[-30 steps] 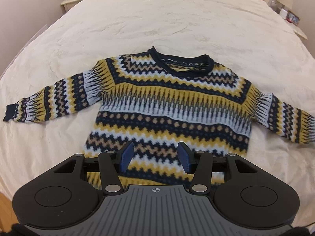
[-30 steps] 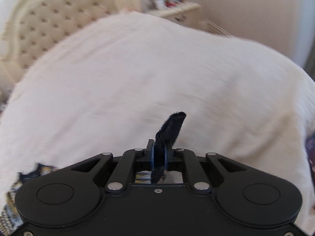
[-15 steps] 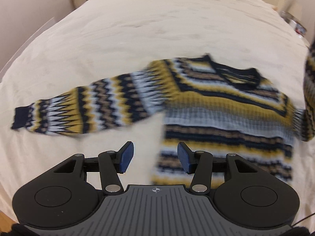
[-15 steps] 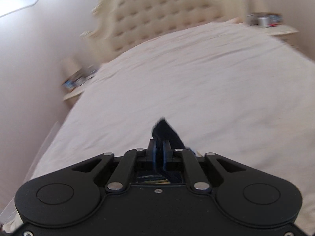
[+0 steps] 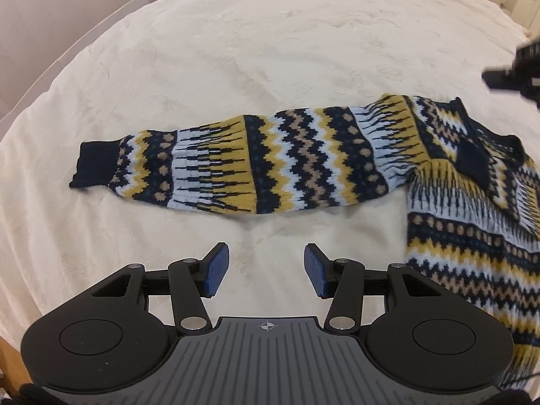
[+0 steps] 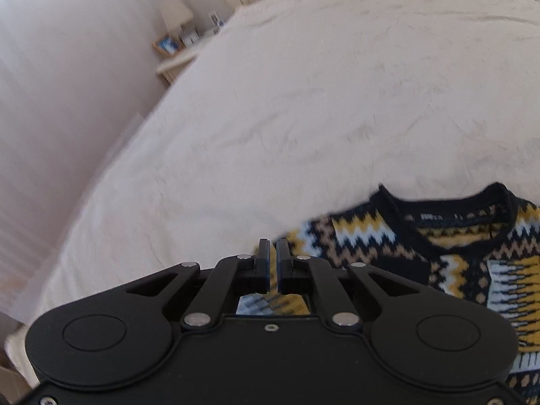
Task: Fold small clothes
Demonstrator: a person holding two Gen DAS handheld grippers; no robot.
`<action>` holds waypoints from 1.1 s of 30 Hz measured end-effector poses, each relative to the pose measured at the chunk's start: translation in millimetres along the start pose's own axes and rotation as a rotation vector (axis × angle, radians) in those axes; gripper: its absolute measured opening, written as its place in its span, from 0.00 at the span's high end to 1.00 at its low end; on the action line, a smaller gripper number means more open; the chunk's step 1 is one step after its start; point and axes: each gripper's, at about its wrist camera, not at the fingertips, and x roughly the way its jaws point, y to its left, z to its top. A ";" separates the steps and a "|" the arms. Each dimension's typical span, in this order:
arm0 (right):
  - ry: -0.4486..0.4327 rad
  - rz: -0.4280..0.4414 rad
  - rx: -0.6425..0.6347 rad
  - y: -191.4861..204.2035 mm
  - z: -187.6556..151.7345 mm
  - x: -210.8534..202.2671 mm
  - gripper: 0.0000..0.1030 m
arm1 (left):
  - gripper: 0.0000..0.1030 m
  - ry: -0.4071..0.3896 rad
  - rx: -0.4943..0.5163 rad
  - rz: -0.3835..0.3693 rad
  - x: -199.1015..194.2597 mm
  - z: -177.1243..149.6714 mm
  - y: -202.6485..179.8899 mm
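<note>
Parts you cannot see well

The sweater (image 5: pixel 472 202) runs off the right edge. The right gripper (image 5: pixel 513 74) there is a blurry dark shape. The nightstand (image 6: pixel 175 57) things are fuzzy.

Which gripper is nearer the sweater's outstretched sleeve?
Left. The left gripper hovers just in front of the outstretched sleeve; the right gripper is over by the neckline.

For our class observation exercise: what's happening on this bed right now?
A person with a gripper in each hand is folding a patterned sweater on the bed. One sleeve already lies folded across the chest; the right gripper, jaws just opening, holds nothing. The left gripper hangs open near the outstretched sleeve.
</note>
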 end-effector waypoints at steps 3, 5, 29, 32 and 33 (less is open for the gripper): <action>0.035 -0.073 -0.019 1.0 -16.5 6.7 0.82 | 0.53 0.005 0.007 -0.046 6.6 8.4 -3.5; 0.058 -0.125 -0.009 -13.8 -30.7 2.4 0.81 | 0.53 -0.004 0.007 -0.124 10.8 17.4 -11.2; 0.071 -0.218 0.093 -136.2 -110.3 -54.3 0.10 | 0.33 -0.080 0.542 -0.450 105.2 103.5 -245.1; 0.070 -0.198 0.107 -141.0 -111.8 -50.5 0.10 | 0.33 -0.059 0.593 -0.433 122.4 106.0 -258.4; 0.071 -0.192 0.113 -142.6 -111.9 -49.2 0.10 | 0.33 -0.055 0.604 -0.438 127.6 107.4 -261.8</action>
